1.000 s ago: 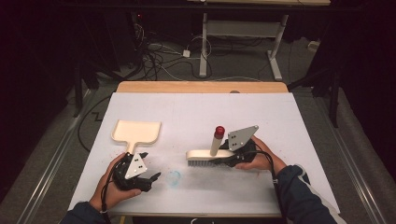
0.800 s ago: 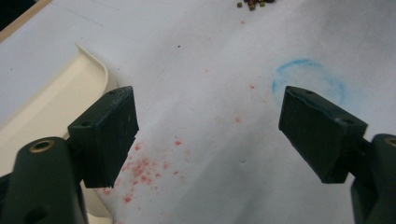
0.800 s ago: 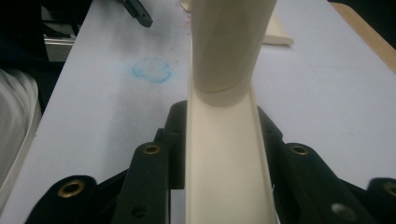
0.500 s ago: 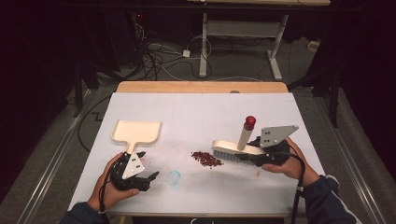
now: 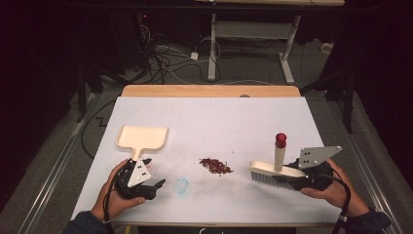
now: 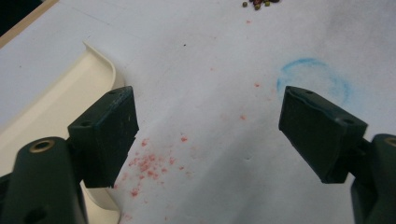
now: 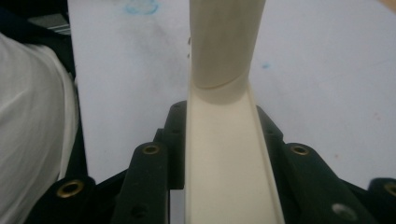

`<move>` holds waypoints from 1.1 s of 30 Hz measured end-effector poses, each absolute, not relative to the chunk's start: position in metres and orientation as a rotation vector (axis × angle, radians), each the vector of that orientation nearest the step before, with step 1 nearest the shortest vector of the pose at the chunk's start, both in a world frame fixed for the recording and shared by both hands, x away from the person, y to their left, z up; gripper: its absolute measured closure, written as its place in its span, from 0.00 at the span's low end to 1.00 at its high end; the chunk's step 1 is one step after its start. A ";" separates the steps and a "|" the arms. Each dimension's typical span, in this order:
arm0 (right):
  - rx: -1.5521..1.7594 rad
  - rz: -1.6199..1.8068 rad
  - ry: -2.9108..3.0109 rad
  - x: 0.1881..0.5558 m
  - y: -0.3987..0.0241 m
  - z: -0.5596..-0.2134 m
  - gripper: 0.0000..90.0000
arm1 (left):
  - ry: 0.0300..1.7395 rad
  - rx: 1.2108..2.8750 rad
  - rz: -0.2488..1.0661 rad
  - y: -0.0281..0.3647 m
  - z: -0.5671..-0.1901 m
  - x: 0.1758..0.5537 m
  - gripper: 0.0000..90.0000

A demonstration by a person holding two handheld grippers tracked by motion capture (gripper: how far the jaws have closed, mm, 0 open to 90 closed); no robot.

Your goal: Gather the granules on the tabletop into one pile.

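A cream brush point(image 5: 267, 170) with an upright red-capped handle point(image 5: 280, 141) hovers low over the right of the white table point(image 5: 219, 122). My right gripper point(image 5: 293, 179) is shut on the brush's right end. In the right gripper view both jaws press the sides of the brush's back point(image 7: 224, 158), and the handle point(image 7: 226, 42) rises ahead. A small pile of dark red bits point(image 5: 215, 165) lies at mid-table, left of the bristles. A cream dustpan point(image 5: 141, 138) lies flat at the left. Just below its handle my left gripper point(image 5: 157, 185) rests open and empty; the pan's wall point(image 6: 56, 102) runs beside its left jaw.
A faint blue ring mark point(image 5: 181, 185) is on the table just right of the left gripper; it also shows ahead as the blue ring point(image 6: 312, 79). Red specks point(image 6: 148, 164) dot the table between the left jaws. A wooden strip point(image 5: 209, 90) edges the far side.
The right gripper has carried the brush to the right and slightly up, uncovering the pile of bits at mid-table. The left gripper has stayed put.
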State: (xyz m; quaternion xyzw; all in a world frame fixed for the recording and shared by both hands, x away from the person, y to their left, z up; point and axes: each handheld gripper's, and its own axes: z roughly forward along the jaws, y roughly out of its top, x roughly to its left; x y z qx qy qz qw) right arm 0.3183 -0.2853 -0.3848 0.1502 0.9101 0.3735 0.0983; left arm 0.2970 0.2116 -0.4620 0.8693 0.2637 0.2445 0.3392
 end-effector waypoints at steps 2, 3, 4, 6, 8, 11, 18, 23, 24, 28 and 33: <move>0.467 1.110 2.708 0.318 -0.290 -0.387 0.74 | 0.686 2.266 0.635 0.212 -0.462 0.297 0.21; 0.479 1.112 2.720 0.318 -0.291 -0.388 0.74 | 0.686 2.267 0.634 0.211 -0.462 0.297 0.21; 0.491 1.106 2.733 0.319 -0.293 -0.389 0.74 | 0.686 2.268 0.633 0.211 -0.462 0.297 0.21; 0.505 1.087 2.757 0.323 -0.294 -0.393 0.74 | 0.684 2.272 0.632 0.211 -0.463 0.298 0.21; 0.515 1.065 2.779 0.328 -0.293 -0.397 0.74 | 0.684 2.273 0.629 0.211 -0.463 0.298 0.21; 0.544 1.034 2.794 0.339 -0.293 -0.403 0.74 | 0.680 2.285 0.626 0.210 -0.464 0.298 0.21; 0.577 1.018 2.775 0.366 -0.301 -0.411 0.69 | 0.680 2.291 0.624 0.209 -0.465 0.299 0.21; 0.646 0.988 2.753 0.393 -0.307 -0.414 0.61 | 0.677 2.290 0.627 0.209 -0.465 0.299 0.21; 0.653 0.991 2.748 0.399 -0.308 -0.416 0.59 | 0.679 2.290 0.626 0.209 -0.465 0.299 0.21; 0.769 0.948 2.690 0.422 -0.312 -0.423 0.54 | 0.682 2.291 0.623 0.209 -0.466 0.299 0.21; 1.031 0.999 2.501 0.441 -0.319 -0.423 0.54 | 0.679 2.288 0.623 0.209 -0.466 0.299 0.21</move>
